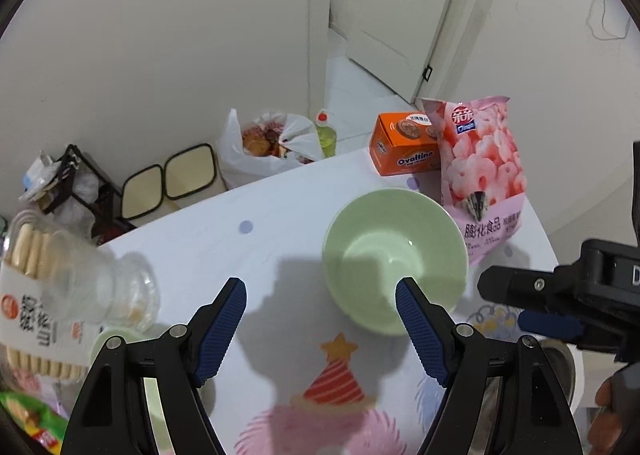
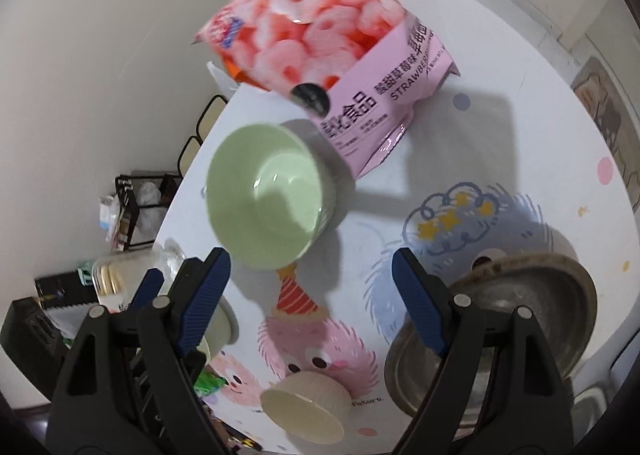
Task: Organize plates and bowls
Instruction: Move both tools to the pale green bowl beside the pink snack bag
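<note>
1. Left wrist view: a green bowl (image 1: 394, 261) is seen standing upright on a white table (image 1: 224, 231) with cartoon pictures on it.
2. The far edge of the table is seen just behind an orange box (image 1: 404, 145) and a pink snack bag (image 1: 482, 171). The bag is set right beside the bowl, so little room is left on that side.
3. A clear jar of biscuits (image 1: 52, 287) is seen at the left, with bare table between it and the bowl.
4. The left gripper (image 1: 322, 329) is pointed steeply down at the table. Its jaws are held wide open and nothing is held in them. The right finger is seen in front of the near rim of the bowl; whether it touches cannot be told.
5. Part of the right gripper (image 1: 532, 295) is seen at the right edge of this view, near the bowl.
6. Right wrist view: the same green bowl (image 2: 266, 201) is seen just ahead of the left finger of the right gripper (image 2: 310, 301). These jaws are also held wide open, and nothing is held.
7. A metal pot lid (image 2: 516, 319) is seen lying behind the right finger. A cream bowl (image 2: 306, 407) is tipped on its side near the front edge of the table (image 2: 500, 159).
8. A small pale bowl (image 2: 224, 329) is partly hidden behind the left finger.
9. Open table is seen between the two fingers.
</note>
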